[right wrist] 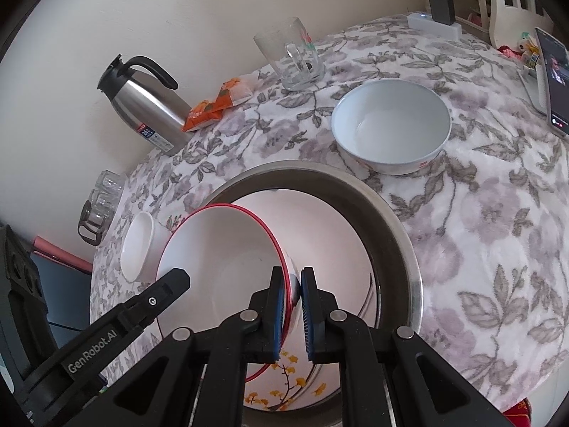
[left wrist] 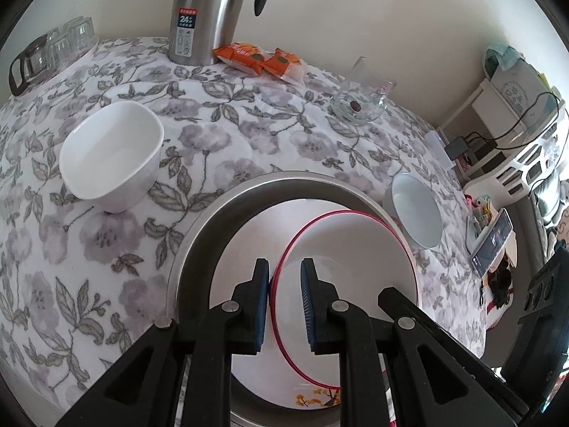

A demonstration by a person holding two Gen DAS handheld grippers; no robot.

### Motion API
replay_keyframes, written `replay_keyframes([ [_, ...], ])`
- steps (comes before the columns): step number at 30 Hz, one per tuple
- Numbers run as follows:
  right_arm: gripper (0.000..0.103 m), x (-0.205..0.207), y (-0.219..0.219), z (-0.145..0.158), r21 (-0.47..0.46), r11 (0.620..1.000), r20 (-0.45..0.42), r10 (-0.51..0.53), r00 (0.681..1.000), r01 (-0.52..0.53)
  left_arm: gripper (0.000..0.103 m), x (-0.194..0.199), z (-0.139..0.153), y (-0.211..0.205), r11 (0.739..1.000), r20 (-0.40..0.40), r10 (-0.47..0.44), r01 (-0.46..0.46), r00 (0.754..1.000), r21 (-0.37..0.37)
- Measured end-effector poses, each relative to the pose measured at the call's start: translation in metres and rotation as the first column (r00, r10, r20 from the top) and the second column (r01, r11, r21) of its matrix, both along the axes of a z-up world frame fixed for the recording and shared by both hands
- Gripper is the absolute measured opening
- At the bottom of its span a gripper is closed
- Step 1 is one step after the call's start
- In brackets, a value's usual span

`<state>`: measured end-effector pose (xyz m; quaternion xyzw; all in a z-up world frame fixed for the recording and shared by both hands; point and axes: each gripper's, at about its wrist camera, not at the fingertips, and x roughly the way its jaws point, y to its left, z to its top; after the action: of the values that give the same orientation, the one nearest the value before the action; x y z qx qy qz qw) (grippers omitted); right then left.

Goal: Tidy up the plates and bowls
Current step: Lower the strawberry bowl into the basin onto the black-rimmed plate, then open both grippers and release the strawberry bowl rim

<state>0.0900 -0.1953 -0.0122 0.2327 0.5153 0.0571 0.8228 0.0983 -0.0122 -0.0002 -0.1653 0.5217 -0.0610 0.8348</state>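
A red-rimmed white bowl (left wrist: 352, 249) (right wrist: 220, 249) is held tilted over a white plate with yellow flowers (left wrist: 249, 242) (right wrist: 334, 235) that lies inside a steel basin (left wrist: 199, 227) (right wrist: 398, 220). My left gripper (left wrist: 284, 277) straddles the bowl's rim with a gap showing at its pads. My right gripper (right wrist: 292, 284) is shut on the opposite rim. A square white bowl (left wrist: 110, 156) (right wrist: 140, 245) sits left of the basin. A round white bowl (left wrist: 418, 210) (right wrist: 391, 128) sits to its right.
On the floral tablecloth (left wrist: 249, 135) stand a steel thermos (left wrist: 206, 14) (right wrist: 142, 106), orange snack packets (left wrist: 259, 58) (right wrist: 213, 105), a glass mug (left wrist: 362, 101) (right wrist: 295, 58) and a glass pot (left wrist: 39, 60) (right wrist: 97, 210). A phone (right wrist: 553, 78) stands at the right edge.
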Motion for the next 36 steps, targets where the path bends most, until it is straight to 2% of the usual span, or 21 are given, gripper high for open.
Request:
replay_keyframes([
  [25,0.013,0.017,0.004,-0.002,0.008,1.000,0.005,-0.008,1.000,0.008,0.018,0.008,-0.007,0.007,0.999,0.002,0.026,-0.026,1.000,-0.035],
  [31,0.013,0.016,0.004,-0.002,0.004,1.000,0.008,0.008,1.000,-0.008,0.021,0.008,-0.008,0.010,0.998,-0.007,0.034,-0.034,0.999,-0.053],
  [34,0.013,0.015,0.004,-0.002,0.000,1.000,0.008,0.016,1.000,-0.016,0.028,0.007,-0.009,0.013,0.998,-0.016,0.048,-0.049,0.999,-0.045],
  [36,0.013,0.015,0.003,-0.002,-0.005,1.000,0.009,0.020,1.000,-0.020,0.029,0.007,-0.008,0.017,0.997,-0.013,0.058,-0.059,0.998,-0.048],
])
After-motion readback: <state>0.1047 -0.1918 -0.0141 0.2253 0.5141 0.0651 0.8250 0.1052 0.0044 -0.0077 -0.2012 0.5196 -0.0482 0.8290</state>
